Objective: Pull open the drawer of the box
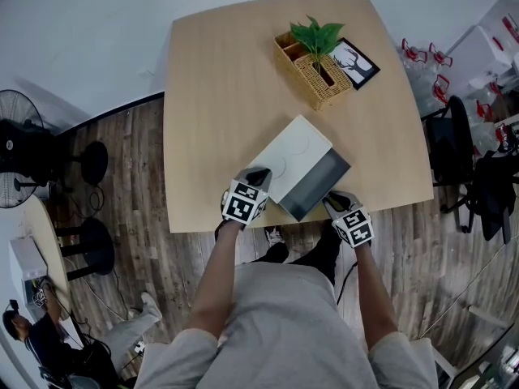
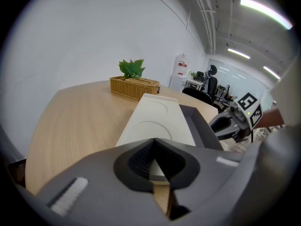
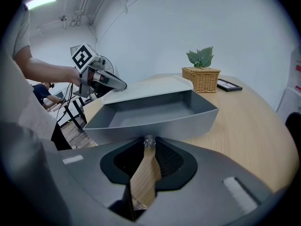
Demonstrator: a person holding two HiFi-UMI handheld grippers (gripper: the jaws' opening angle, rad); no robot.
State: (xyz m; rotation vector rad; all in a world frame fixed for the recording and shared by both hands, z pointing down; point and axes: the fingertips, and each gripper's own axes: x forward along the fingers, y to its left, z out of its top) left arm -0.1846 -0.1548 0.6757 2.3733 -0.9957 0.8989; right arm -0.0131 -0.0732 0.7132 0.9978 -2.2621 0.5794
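Note:
A white box [image 1: 293,154] lies slantwise near the front edge of the wooden table [image 1: 219,96]. Its grey drawer [image 1: 318,183] stands pulled out toward me, and the right gripper view shows the drawer [image 3: 150,112] as an empty tray. My right gripper [image 3: 149,142] is shut on the small clear knob [image 3: 149,140] on the drawer's front. My left gripper [image 1: 258,175] is shut, its tips resting on the near corner of the box [image 2: 155,121]. In the left gripper view, the right gripper [image 2: 221,124] shows at the drawer's end.
A wicker basket with a green plant [image 1: 312,67] and a framed picture [image 1: 355,61] stand at the table's far side. Beyond the table's right edge are dark chairs [image 1: 454,148]. A fan [image 1: 16,148] and a seated person [image 1: 49,339] are at left.

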